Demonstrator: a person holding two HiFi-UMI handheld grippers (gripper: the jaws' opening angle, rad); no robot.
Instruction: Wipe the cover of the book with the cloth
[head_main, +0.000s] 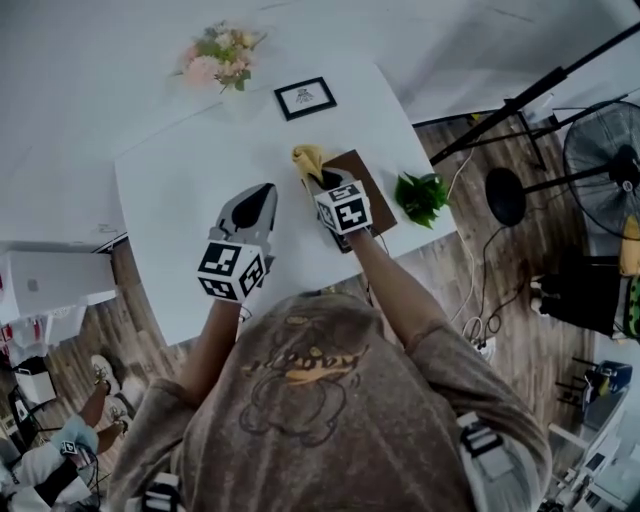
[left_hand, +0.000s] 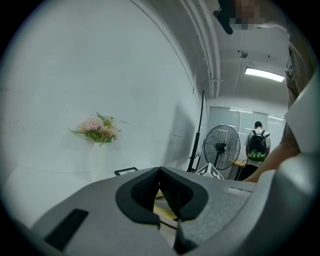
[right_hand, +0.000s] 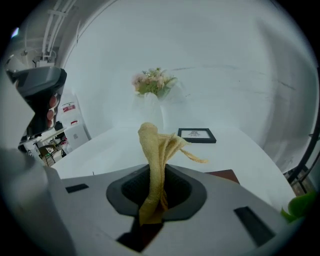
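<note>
A brown book (head_main: 366, 181) lies near the right front edge of the white table (head_main: 180, 190); its corner (right_hand: 225, 175) shows past the right jaws. My right gripper (head_main: 318, 184) hovers over the book's left part, shut on a yellow cloth (head_main: 307, 159). The cloth (right_hand: 154, 150) stands up out of the closed right gripper (right_hand: 156, 186) in a crumpled fold. My left gripper (head_main: 265, 191) sits to the left of the book, over bare table. In its own view the left gripper (left_hand: 160, 173) has its pads meeting at the tips with nothing held.
A vase of pink flowers (head_main: 222, 55) and a black picture frame (head_main: 305, 97) stand at the table's far side. A small green plant (head_main: 422, 196) is at the right edge beside the book. A floor fan (head_main: 606, 150) and a black stand (head_main: 507, 195) are beyond the table.
</note>
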